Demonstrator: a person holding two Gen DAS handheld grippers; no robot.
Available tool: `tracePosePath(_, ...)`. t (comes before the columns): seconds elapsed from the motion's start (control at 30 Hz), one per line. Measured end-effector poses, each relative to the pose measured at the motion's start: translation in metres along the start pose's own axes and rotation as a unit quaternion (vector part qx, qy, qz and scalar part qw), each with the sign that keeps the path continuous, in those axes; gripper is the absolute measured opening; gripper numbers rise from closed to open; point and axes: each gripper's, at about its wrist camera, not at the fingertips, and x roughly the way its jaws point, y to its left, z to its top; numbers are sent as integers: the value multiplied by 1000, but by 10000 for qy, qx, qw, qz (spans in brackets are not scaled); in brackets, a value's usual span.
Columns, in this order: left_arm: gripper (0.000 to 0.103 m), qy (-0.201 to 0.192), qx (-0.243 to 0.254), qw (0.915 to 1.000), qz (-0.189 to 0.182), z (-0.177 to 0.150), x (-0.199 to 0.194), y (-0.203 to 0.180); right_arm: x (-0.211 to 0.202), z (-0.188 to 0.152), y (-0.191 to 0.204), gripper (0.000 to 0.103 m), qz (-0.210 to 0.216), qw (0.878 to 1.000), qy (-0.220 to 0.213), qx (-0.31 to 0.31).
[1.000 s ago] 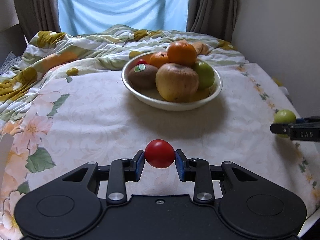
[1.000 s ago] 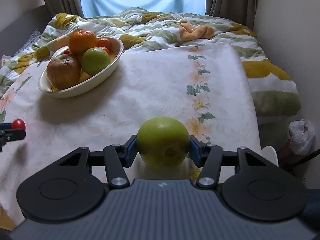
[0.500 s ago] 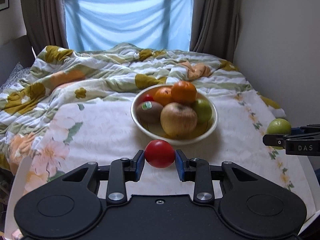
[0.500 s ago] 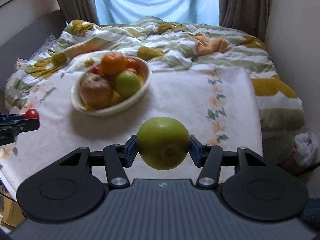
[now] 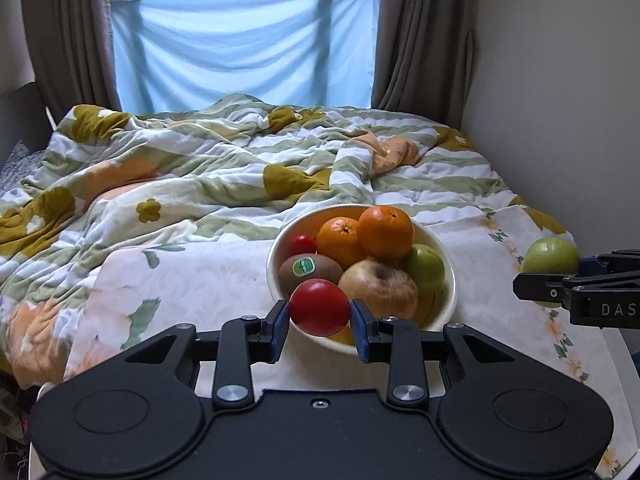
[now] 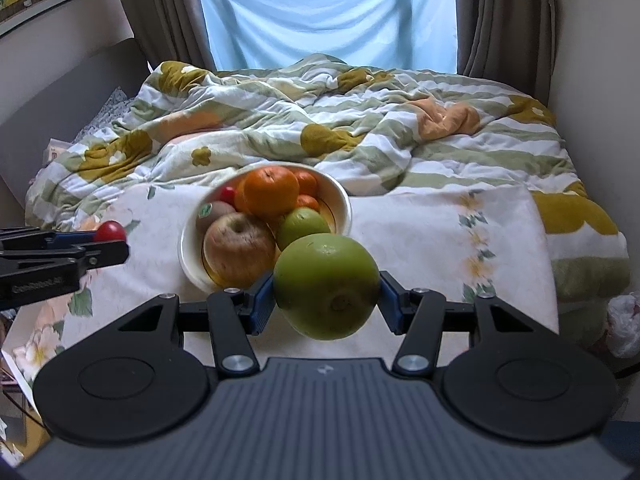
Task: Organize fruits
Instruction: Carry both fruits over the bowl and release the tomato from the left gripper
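Observation:
My left gripper (image 5: 319,314) is shut on a small red tomato (image 5: 319,307) and holds it in the air in front of a white bowl (image 5: 451,276). The bowl holds oranges (image 5: 385,232), a kiwi (image 5: 310,271), a brownish apple (image 5: 378,289), a green apple (image 5: 426,266) and a small red fruit. My right gripper (image 6: 327,298) is shut on a large green apple (image 6: 326,286), raised to the right of the bowl (image 6: 345,208). Each gripper shows in the other's view: the right one (image 5: 576,276), the left one (image 6: 105,240).
The bowl stands on a floral cloth (image 5: 192,284) over a table beside a bed with a rumpled flowered quilt (image 5: 224,176). A wall (image 5: 560,80) runs along the right. Curtains and a blue sheet hang at the window behind. A white bag (image 6: 624,320) lies low right.
Both grippers have risen and pulled back with their fruit still held. The bowl now sits lower and farther in both views, and more of the bed and window shows.

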Motion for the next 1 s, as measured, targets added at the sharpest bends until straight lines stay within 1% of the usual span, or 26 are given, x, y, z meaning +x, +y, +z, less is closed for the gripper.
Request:
tracePosePath(0.17, 37, 214, 113, 9996, -146, 11, 31, 7, 16, 12, 6, 69, -68, 9999, 33, 76)
tracePosePath(0.37, 37, 540, 198, 9979, -291, 14, 60, 13, 35, 22, 8, 69, -190, 9995, 110, 219)
tracePosePath(0.67, 37, 846, 331, 9948, -470, 12, 82, 18, 50, 27, 7, 69, -403, 9980, 155, 454)
tracePosePath(0.7, 40, 857, 347, 9946, -466, 12, 83, 18, 50, 27, 7, 69, -421, 9979, 147, 479)
tracePosePath(0.73, 50, 865, 355, 9946, -451, 12, 83, 18, 51, 28, 7, 69, -439, 9977, 136, 498)
tracePosePath(0.77, 57, 851, 362, 9950, -366, 13, 82, 18, 51, 29, 6, 69, -451, 9976, 127, 507)
tracePosePath(0.83, 87, 763, 396, 9961, -210, 13, 78, 18, 51, 31, 5, 69, -452, 9975, 109, 524)
tracePosePath(0.87, 91, 697, 376, 9966, -219, 13, 75, 19, 52, 32, 4, 69, -446, 9975, 109, 529)
tracePosePath(0.9, 93, 633, 328, 9972, -231, 13, 71, 21, 53, 34, 3, 69, -437, 9976, 111, 527)
tracePosePath(0.93, 93, 594, 289, 9976, -211, 14, 67, 22, 53, 35, 2, 69, -423, 9977, 113, 520)
tracePosePath(1.0, 93, 574, 239, 9981, -32, 15, 61, 23, 54, 38, 0, 69, -372, 9981, 111, 483)
